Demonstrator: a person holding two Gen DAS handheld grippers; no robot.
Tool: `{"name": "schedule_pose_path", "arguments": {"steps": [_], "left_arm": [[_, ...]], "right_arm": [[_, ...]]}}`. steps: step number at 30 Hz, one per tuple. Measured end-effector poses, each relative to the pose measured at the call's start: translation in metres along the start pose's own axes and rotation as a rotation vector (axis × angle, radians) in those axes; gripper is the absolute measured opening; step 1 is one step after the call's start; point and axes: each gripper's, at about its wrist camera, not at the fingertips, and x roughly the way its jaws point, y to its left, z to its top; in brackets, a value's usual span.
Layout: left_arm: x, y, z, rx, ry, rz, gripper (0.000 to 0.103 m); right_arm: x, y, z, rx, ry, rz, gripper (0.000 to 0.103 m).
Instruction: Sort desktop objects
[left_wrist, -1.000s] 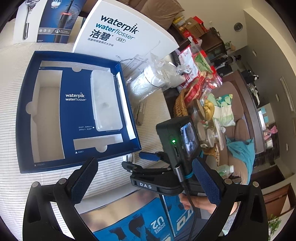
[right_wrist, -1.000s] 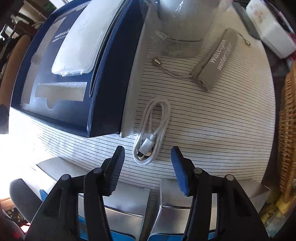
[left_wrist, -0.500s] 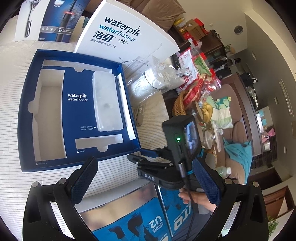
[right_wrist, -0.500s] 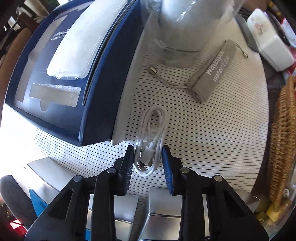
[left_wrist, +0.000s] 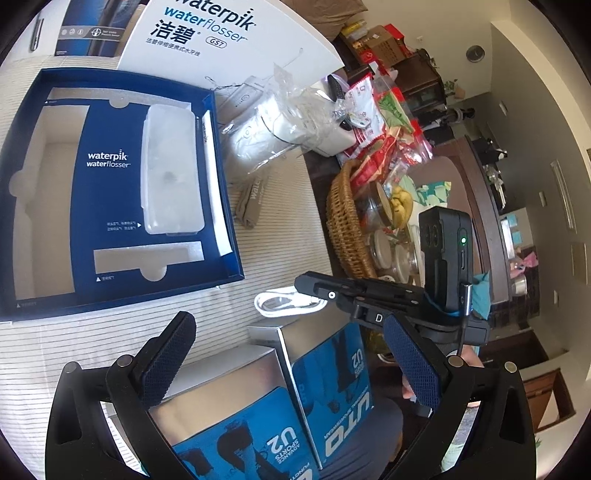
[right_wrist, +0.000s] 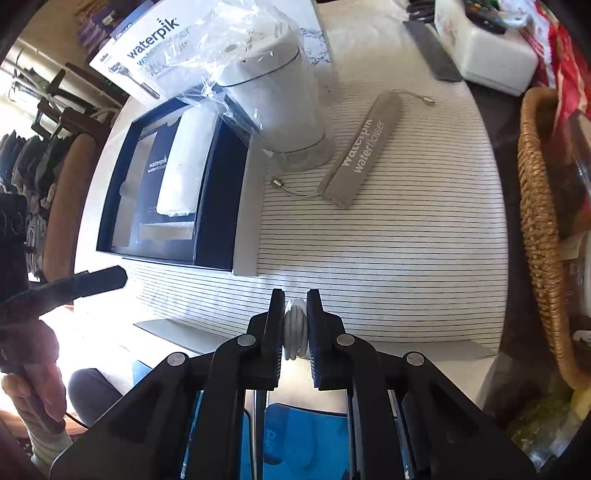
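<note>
My right gripper (right_wrist: 295, 325) is shut on a coiled white cable (right_wrist: 294, 326) and holds it above the striped tablecloth; in the left wrist view the cable (left_wrist: 280, 304) sticks out of the right gripper (left_wrist: 321, 293). My left gripper (left_wrist: 288, 362) is open and empty, hovering over the table's front. The open blue Waterpik box (left_wrist: 110, 184) lies to the left, with a frosted plastic case (left_wrist: 171, 170) in one slot. A grey Waterpik pouch (right_wrist: 364, 151) and a bagged white flosser unit (right_wrist: 273, 96) lie beyond.
Two silver and blue UTO boxes (left_wrist: 266, 398) stand at the front edge. The white Waterpik lid (left_wrist: 221, 40) leans at the back. A wicker basket (right_wrist: 543, 236) with snacks stands on the right, a white tissue box (right_wrist: 487, 55) behind it.
My right gripper closed on the white cable and lifted it off the cloth, pulling back toward the front. My left gripper shifted slightly.
</note>
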Motion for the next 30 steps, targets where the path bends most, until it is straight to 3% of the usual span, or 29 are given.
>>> {"name": "schedule_pose_path", "arguments": {"steps": [3,5,8,10,12,13,21,23,26,30], "left_arm": [[-0.001,-0.006,-0.002,0.016,-0.001,-0.021,0.103],[-0.005,-0.007,-0.004,0.019,-0.016,-0.074,0.103],[-0.012,0.001,-0.006,-0.021,-0.042,-0.147,0.102],[-0.017,0.009,-0.007,-0.054,-0.069,-0.194,0.097],[-0.022,0.014,-0.008,-0.073,-0.09,-0.223,0.08],[-0.024,0.017,-0.009,-0.078,-0.098,-0.233,0.078],[-0.045,0.053,-0.014,-0.183,-0.169,-0.368,0.077],[-0.05,0.06,-0.013,-0.203,-0.188,-0.407,0.067],[-0.056,0.068,-0.01,-0.21,-0.199,-0.408,0.046],[-0.059,0.079,-0.005,-0.222,-0.205,-0.372,0.037]], "right_arm": [[0.0,0.014,0.007,0.009,-0.037,0.033,0.011],[-0.001,0.023,0.013,0.015,-0.066,0.069,0.011],[-0.022,0.025,0.02,0.046,-0.112,0.183,0.011],[-0.035,0.029,0.024,0.064,-0.139,0.268,0.011],[-0.043,0.035,0.026,0.078,-0.157,0.339,0.011],[-0.044,0.039,0.027,0.082,-0.163,0.374,0.011],[-0.03,0.076,0.029,0.087,-0.154,0.567,0.011],[-0.02,0.084,0.03,0.095,-0.142,0.601,0.011],[-0.004,0.095,0.032,0.1,-0.12,0.618,0.011],[0.013,0.105,0.036,0.108,-0.113,0.63,0.011]]}}
